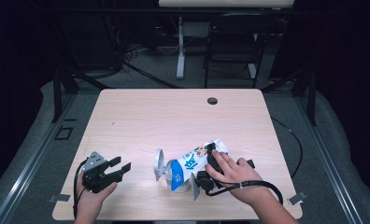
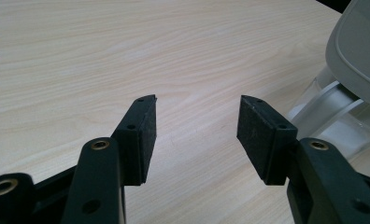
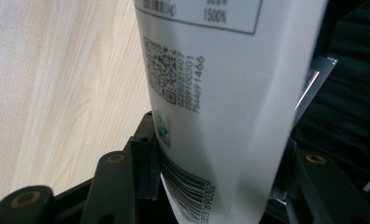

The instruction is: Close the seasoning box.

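Note:
A white and blue drink carton (image 1: 192, 163) lies tilted, its lower end resting in a clear container (image 1: 176, 183) whose grey lid (image 1: 159, 164) stands open. My right gripper (image 1: 210, 157) is shut on the carton's upper part, with a hand over it. In the right gripper view the carton's printed side (image 3: 220, 93), with barcode and QR code, sits between the jaws, and the left pad (image 3: 148, 158) presses on it. My left gripper (image 1: 120, 167) rests at the table's front left, open and holding nothing (image 2: 197, 121). To its right are the grey lid (image 2: 356, 51) and the clear container (image 2: 328, 112).
The light wooden table (image 1: 174, 116) has a cable hole (image 1: 212, 101) near its far edge. A cable (image 1: 248, 185) trails from the right gripper toward the table's right edge. A chair (image 1: 232, 46) and a desk leg (image 1: 180, 46) stand beyond the table.

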The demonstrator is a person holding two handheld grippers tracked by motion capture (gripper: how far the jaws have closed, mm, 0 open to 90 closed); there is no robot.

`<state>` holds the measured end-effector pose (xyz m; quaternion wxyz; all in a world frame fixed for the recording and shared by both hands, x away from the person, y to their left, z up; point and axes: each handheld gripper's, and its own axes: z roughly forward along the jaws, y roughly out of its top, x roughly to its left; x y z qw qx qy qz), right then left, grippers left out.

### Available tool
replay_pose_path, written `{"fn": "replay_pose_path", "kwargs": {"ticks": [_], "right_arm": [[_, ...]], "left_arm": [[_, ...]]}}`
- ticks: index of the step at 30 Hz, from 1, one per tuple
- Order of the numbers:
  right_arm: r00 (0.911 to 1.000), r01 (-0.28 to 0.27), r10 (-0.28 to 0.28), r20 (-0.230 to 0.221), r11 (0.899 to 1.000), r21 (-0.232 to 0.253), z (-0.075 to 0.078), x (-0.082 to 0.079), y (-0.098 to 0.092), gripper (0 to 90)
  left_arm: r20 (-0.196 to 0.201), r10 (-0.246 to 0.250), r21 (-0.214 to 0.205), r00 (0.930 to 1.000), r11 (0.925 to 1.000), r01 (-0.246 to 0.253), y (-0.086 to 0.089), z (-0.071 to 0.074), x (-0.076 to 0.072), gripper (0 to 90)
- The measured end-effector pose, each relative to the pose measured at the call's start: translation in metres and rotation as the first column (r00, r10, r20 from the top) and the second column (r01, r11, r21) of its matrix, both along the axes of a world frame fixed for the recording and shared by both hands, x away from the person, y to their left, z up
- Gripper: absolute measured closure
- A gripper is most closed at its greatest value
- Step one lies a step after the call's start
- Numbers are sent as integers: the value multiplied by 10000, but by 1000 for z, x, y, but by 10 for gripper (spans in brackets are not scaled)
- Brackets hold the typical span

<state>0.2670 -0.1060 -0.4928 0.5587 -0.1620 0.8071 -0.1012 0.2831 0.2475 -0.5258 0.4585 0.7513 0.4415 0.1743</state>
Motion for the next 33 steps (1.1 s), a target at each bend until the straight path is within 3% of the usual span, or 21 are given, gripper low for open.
{"fn": "replay_pose_path", "kwargs": {"ticks": [33], "right_arm": [[9998,-108,111,152,9998,-171,1,-2,1,526]], "left_arm": [[19,16,9,10000,10000,-16,1,0,0,478]]}}
